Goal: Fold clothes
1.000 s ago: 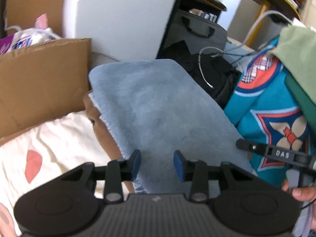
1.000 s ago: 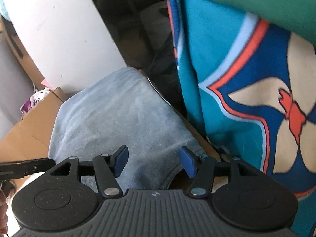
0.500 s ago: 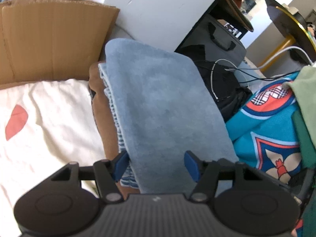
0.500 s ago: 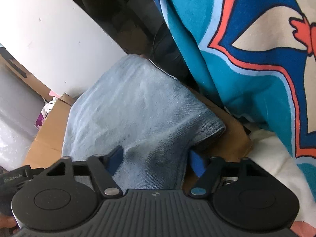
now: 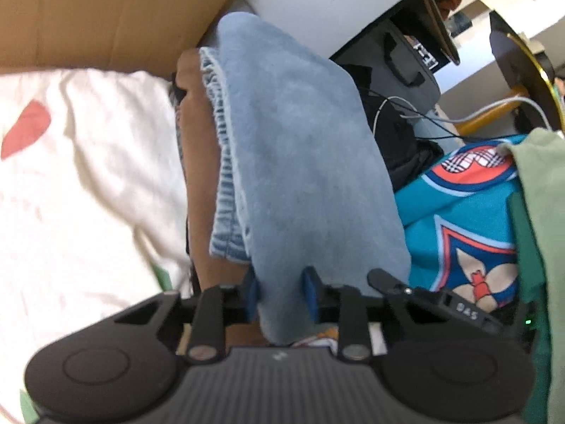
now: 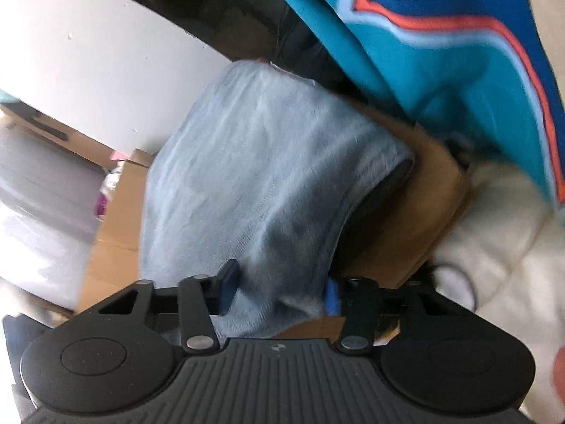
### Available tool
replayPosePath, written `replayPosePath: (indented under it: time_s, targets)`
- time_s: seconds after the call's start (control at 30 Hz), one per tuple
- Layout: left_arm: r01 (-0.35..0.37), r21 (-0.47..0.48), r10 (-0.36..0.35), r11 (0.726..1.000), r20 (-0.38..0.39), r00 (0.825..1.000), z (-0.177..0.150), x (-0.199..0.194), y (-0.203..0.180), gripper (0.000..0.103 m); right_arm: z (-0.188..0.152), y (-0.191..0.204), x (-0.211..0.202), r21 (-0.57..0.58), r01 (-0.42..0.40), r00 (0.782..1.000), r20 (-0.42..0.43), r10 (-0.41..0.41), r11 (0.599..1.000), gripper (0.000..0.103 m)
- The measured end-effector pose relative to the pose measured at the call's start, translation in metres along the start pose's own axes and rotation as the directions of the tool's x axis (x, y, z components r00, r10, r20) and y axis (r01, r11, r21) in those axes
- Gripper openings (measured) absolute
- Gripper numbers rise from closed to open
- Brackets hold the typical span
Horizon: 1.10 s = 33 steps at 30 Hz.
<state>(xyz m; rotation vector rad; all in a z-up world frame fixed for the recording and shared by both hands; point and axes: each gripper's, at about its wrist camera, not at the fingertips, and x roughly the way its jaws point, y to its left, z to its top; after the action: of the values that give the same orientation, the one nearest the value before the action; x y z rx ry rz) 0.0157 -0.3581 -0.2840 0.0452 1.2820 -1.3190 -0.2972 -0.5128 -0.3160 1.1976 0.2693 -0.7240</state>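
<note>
- Left wrist view: my left gripper (image 5: 279, 295) just closed, pinching the blue towel's (image 5: 300, 162) near edge.
- Right gripper (image 6: 279, 291) closed onto it too.
- Towel lies folded on the brown garment (image 5: 197, 162), so lifting's next, I guess.

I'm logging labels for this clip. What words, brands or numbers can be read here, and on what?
"DAS", blurred but legible, on the black arm of the right tool seen in the left wrist view.
White marks on the dark bag behind: too small and blurred to read.
Nothing readable on the blue towel or the teal cloth.
</note>
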Motion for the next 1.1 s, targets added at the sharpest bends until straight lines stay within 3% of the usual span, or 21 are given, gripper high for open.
replayPosePath:
  time_s: [0.07,0.37,0.5,0.57,0.7,0.83,0.97,1.0,1.1]
  targets:
    - [0.007,0.006,-0.007,1.000,0.011,1.000,-0.005,-0.004,0.000,0.023,-0.002,-0.004,-0.004,-0.002,-0.019,1.000,0.006,0.019,1.000,0.031]
    - [-0.025,0.022,0.025,0.999,0.000,1.000,-0.017,-0.011,0.002,0.020,-0.007,-0.009,-0.015,-0.009,-0.033,0.999,0.007,0.033,0.999,0.029]
    - [-0.027,0.026,0.027,0.999,-0.001,1.000,-0.021,-0.018,0.002,0.015,-0.009,-0.010,-0.018,-0.006,-0.031,0.999,0.016,0.031,1.000,0.034]
    - [-0.050,0.035,0.050,0.998,-0.018,0.999,-0.023,-0.020,0.001,0.006,-0.009,-0.010,-0.019,-0.007,-0.021,1.000,0.012,0.021,1.000,0.035]
    - [-0.100,0.050,0.102,0.994,-0.042,0.994,-0.028,-0.025,0.001,0.005,-0.012,-0.005,-0.025,-0.074,0.000,1.000,0.014,0.002,0.997,0.040]
    - [-0.153,0.077,0.157,0.985,-0.058,0.986,-0.025,-0.036,0.001,0.018,-0.016,0.001,-0.035,-0.117,0.026,0.999,0.039,-0.022,0.993,0.046]
    - [-0.206,0.097,0.212,0.974,-0.055,0.976,-0.018,-0.046,-0.001,0.053,-0.019,0.013,-0.038,-0.177,0.054,0.998,0.036,-0.048,0.983,0.047]
    - [-0.223,0.099,0.228,0.970,-0.047,0.972,-0.016,-0.049,-0.003,0.056,-0.020,0.016,-0.038,-0.197,0.068,0.997,0.039,-0.062,0.978,0.053]
    - [-0.282,0.089,0.286,0.955,-0.039,0.957,-0.007,-0.061,-0.009,0.065,-0.020,0.023,-0.041,-0.230,0.102,0.994,0.059,-0.091,0.968,0.056]
